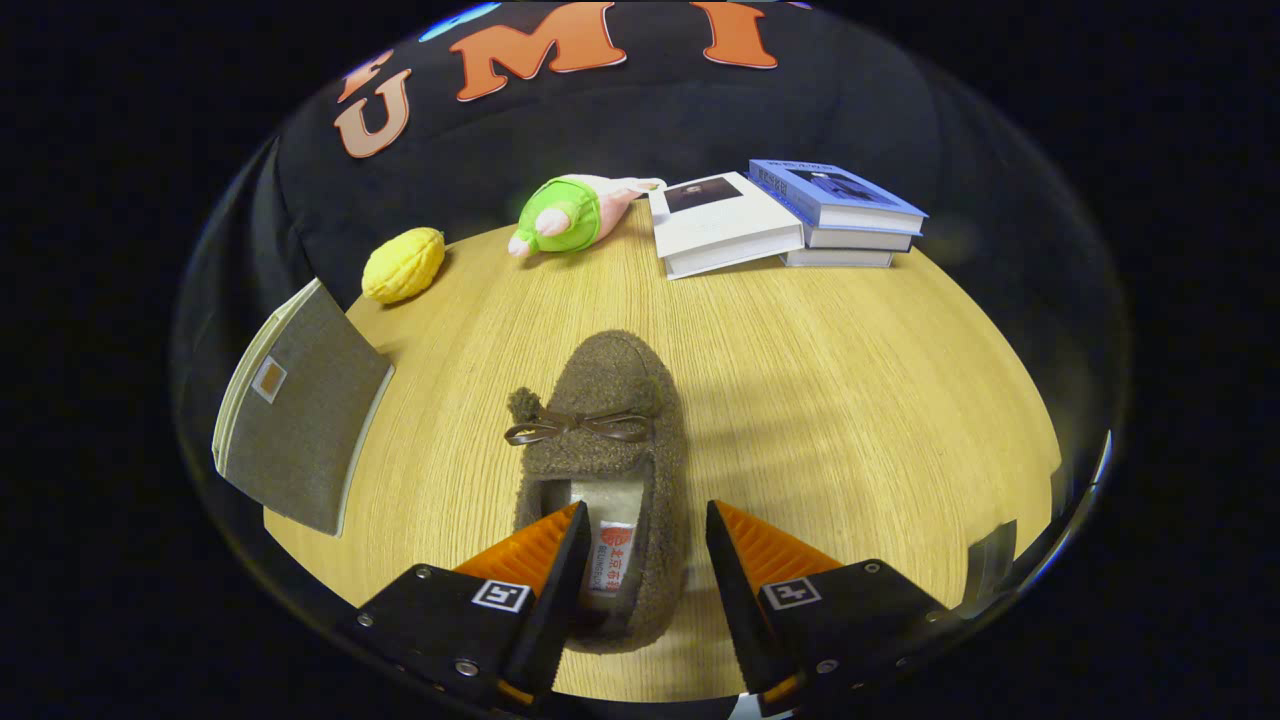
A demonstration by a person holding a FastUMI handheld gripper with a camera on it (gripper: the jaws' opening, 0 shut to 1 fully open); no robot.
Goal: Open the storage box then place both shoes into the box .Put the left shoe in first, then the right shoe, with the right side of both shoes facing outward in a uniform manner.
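A grey box [300, 425] stands at the left of the table [850, 400]. The gripper [645, 520] is open over the brown shoe's [610, 450] heel. I think it is picking up a shoe; next it must squeeze the side.

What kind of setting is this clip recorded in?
Likely a staged recording booth, not a real home: a wooden table before a black cloth wall, with props such as stacked books. The open gripper straddles a brown shoe.

gripper view | rides above fingers [645, 540] | faces forward-down | close over shoe [608, 450] and table [850, 400]
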